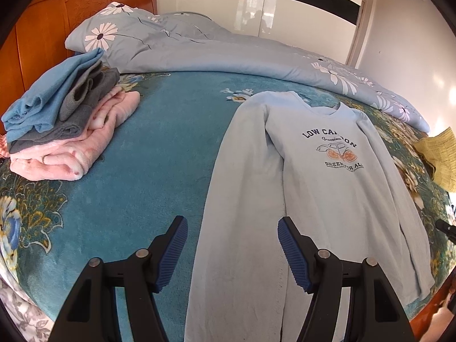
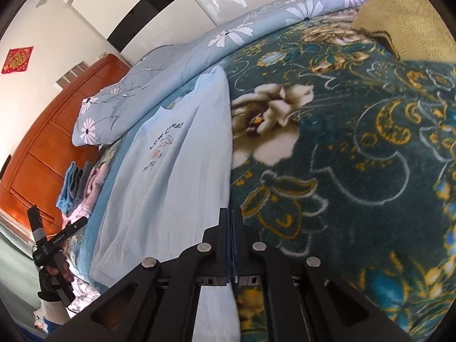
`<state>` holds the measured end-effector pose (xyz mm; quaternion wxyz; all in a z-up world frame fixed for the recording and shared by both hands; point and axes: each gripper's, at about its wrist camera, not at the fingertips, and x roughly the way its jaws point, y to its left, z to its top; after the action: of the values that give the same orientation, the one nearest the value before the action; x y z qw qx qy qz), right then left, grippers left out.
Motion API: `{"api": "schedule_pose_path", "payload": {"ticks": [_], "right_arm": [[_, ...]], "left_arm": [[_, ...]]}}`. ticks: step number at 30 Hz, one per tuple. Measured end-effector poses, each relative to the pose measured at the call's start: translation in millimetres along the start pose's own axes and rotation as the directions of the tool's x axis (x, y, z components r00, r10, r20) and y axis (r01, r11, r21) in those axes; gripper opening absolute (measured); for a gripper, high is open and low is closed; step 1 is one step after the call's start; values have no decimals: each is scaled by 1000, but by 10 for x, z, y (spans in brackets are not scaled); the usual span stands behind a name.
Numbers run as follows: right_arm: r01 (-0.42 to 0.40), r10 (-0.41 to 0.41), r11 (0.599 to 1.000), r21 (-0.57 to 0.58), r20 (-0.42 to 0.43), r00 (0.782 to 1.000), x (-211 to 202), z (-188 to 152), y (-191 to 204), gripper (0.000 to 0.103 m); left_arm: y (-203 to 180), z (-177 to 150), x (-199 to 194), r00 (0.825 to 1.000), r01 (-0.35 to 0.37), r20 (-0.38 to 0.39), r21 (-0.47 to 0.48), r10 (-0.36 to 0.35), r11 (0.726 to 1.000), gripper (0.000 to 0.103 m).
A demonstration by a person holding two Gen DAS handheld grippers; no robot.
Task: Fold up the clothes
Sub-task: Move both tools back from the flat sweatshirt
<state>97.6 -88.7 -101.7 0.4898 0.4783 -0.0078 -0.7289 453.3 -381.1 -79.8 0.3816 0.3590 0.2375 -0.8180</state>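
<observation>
We have the pale blue long-sleeved cotton shirt with the dark printed lettering [image 1: 327, 176] lying flat, front up, on the teal floral plush bed blanket [image 1: 142, 171]. The left tool [image 1: 232, 249] hovers with jaws wide apart astride the near sleeve, pads not yet pressing cloth. The right tool [image 2: 230, 228] is shut at the shirt's right edge; whether cloth is pinched there we cannot tell. We judge it best to lower the left tool, pinch the sleeve alone, confirm the right grip, then fold both sides inward evenly. The folded stack of blue, grey and pink garments [image 1: 65, 122] sits well apart.
</observation>
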Motion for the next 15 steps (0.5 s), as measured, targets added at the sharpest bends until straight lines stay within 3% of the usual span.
{"api": "schedule_pose_path", "payload": {"ticks": [4, 10, 11, 12, 13, 14, 15], "right_arm": [[-38, 38, 999, -12, 14, 999, -103, 92, -49, 4], [-97, 86, 988, -122, -98, 992, 120, -160, 153, 6], [-107, 94, 987, -116, -110, 989, 154, -189, 135, 14], [-111, 98, 988, -105, -116, 988, 182, -211, 109, 31], [-110, 99, 990, -92, -117, 988, 205, -228, 77, 39], [-109, 100, 991, -78, -119, 988, 229, -245, 46, 47], [-115, 106, 991, -65, -118, 987, 244, -256, 26, 47]], "left_arm": [[9, -17, 63, 1000, 1, -13, -11, -1, 1000, 69], [-24, -22, 103, 1000, 4, -25, 11, -3, 1000, 69], [-27, -21, 96, 1000, 4, -23, 16, -4, 1000, 69], [-28, -20, 90, 1000, 3, -21, 20, -3, 1000, 69], [-26, -19, 87, 1000, 0, -20, 21, 0, 1000, 69], [-22, -18, 85, 1000, -2, -19, 20, 2, 1000, 69], [-18, -16, 87, 1000, -2, -19, 18, 3, 1000, 69]]}}
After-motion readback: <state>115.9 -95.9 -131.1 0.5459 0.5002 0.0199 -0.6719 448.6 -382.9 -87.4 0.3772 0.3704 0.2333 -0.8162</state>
